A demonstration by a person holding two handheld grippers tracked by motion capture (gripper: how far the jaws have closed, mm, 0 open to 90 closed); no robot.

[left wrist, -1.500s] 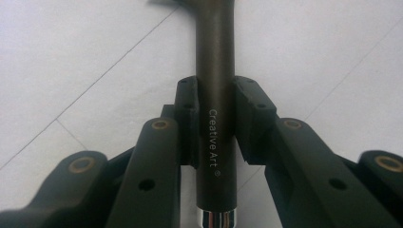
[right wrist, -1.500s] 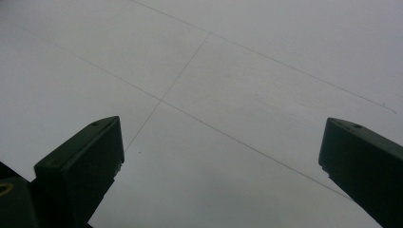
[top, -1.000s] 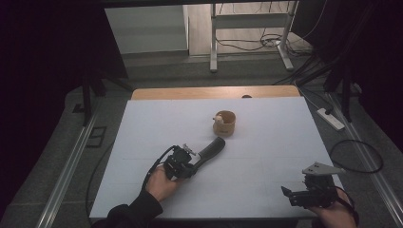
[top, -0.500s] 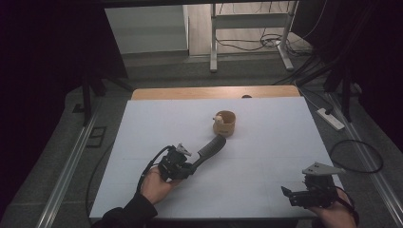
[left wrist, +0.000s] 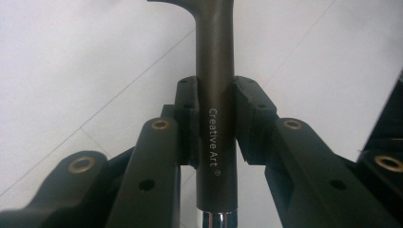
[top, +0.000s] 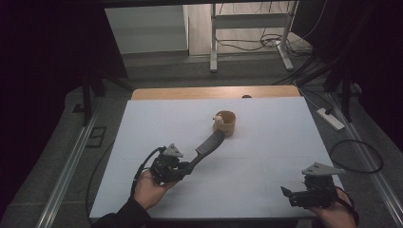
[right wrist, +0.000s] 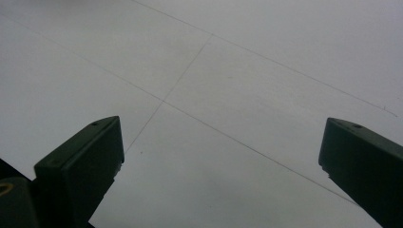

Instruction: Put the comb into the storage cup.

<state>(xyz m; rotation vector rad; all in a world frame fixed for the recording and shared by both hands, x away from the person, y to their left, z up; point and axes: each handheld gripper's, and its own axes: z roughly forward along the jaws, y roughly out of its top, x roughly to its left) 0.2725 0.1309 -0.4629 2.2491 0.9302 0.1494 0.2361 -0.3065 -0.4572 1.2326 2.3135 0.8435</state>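
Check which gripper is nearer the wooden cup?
Left. The left gripper grips a dark spatula whose blade end reaches the wooden cup. The right gripper sits at the table's near right corner, far from it.

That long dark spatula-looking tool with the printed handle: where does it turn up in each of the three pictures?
High view: the dark grey spatula with a flat blade runs diagonally at centre, from the left gripper up to the small wooden cup.
Left gripper view: its handle stands upright at centre, clamped between the jaws.
Right gripper view: not in it.
Shared landmark: the white table top with thin seam lines.
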